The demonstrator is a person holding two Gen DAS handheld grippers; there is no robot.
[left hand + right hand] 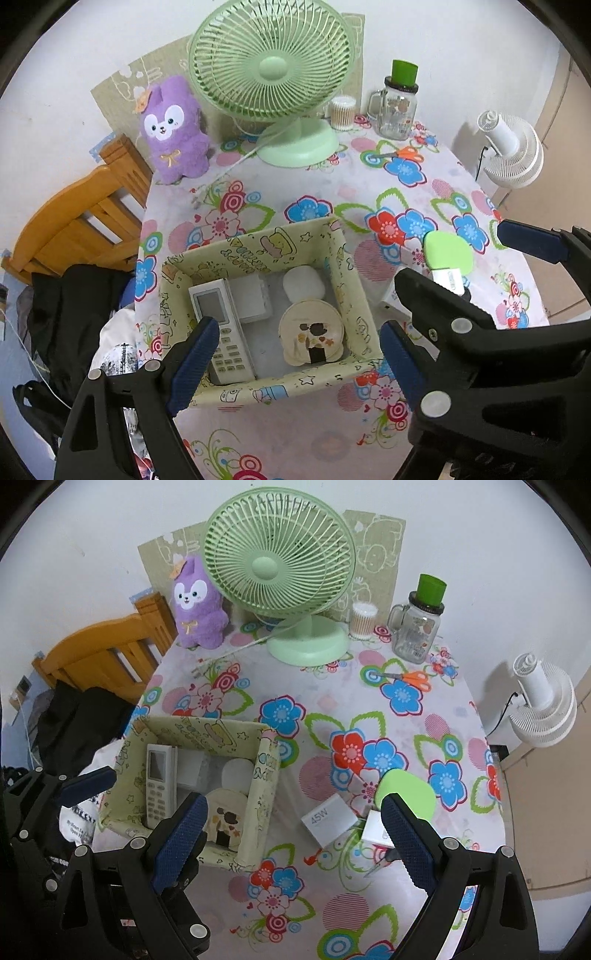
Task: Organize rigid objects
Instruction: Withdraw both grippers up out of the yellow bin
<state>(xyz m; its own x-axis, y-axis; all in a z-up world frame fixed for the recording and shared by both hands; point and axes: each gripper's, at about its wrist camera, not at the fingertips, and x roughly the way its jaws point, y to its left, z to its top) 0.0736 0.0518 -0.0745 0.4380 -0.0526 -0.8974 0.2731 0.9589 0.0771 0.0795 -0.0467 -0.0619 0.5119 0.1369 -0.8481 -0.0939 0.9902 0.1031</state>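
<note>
A cream cartoon-print box stands on the flowered table and holds a white remote, a white square block, a white rounded case and a round cartoon disc. My left gripper hovers open above the box with nothing between its fingers. My right gripper is open over the table to the right of the box. Beyond it lie a white 45W charger, a green oval piece, a small white box and a small metal tool.
At the back stand a green fan, a purple plush, a jar with a green lid, a cotton-swab tub and orange scissors. A wooden chair with dark clothes is left; a white fan right.
</note>
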